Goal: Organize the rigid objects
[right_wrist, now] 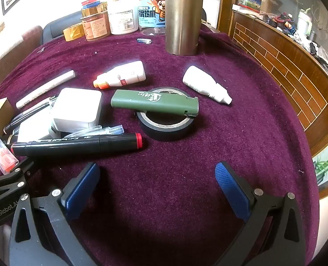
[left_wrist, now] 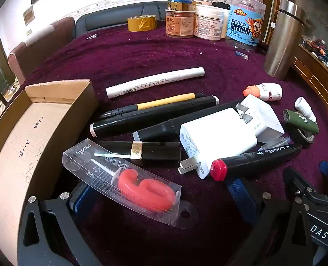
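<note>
My left gripper [left_wrist: 161,195] is open over the purple cloth, and a clear pack holding a red number candle [left_wrist: 141,188] lies between its blue pads [left_wrist: 241,190] without touching them. Just beyond lie a black case with a gold band [left_wrist: 141,153], two white chargers [left_wrist: 217,137], several black markers and a white marker [left_wrist: 155,82]. An open cardboard box [left_wrist: 30,133] stands at the left. My right gripper [right_wrist: 157,188] is open with only bare cloth between its fingers. Ahead of it a green lighter [right_wrist: 155,102] rests on a black tape roll [right_wrist: 166,126], with a red-capped marker [right_wrist: 75,146] to the left.
A steel flask [right_wrist: 182,15] stands at the back, next to jars [left_wrist: 245,20] and a yellow tape roll [left_wrist: 141,23]. Two small white bottles [right_wrist: 121,77] [right_wrist: 206,86] lie behind the lighter. A wooden brick-pattern ledge [right_wrist: 286,66] borders the table's right edge.
</note>
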Motion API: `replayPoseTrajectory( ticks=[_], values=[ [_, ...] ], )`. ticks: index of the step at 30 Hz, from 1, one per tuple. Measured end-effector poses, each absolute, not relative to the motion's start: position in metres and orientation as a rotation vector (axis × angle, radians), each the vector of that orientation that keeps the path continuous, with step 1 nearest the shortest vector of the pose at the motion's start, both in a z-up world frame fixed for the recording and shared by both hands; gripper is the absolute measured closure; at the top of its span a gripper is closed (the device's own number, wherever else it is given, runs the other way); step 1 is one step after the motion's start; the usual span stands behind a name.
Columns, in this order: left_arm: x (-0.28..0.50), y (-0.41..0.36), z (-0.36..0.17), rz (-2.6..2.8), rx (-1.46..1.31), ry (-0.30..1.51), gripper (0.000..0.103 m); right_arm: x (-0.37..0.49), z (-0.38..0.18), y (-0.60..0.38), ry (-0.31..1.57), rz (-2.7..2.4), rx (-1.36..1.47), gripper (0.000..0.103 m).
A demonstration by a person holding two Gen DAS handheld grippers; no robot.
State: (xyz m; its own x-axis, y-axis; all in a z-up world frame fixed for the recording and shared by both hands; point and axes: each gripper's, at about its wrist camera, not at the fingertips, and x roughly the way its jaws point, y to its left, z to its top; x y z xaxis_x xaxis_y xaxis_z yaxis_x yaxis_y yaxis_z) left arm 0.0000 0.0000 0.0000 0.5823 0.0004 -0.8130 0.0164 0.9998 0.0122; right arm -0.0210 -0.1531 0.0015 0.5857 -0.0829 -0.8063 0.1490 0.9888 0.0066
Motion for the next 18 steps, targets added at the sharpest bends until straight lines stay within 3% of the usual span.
replayPoseTrajectory(
  ticks=[18],
  values=[
    [0.0000,0.0000,0.0000,-0.010,0.017,0.950,0.001,-0.0212,0.0010,-0.1532,0.936,-0.135,0.077,0.000]
  ],
)
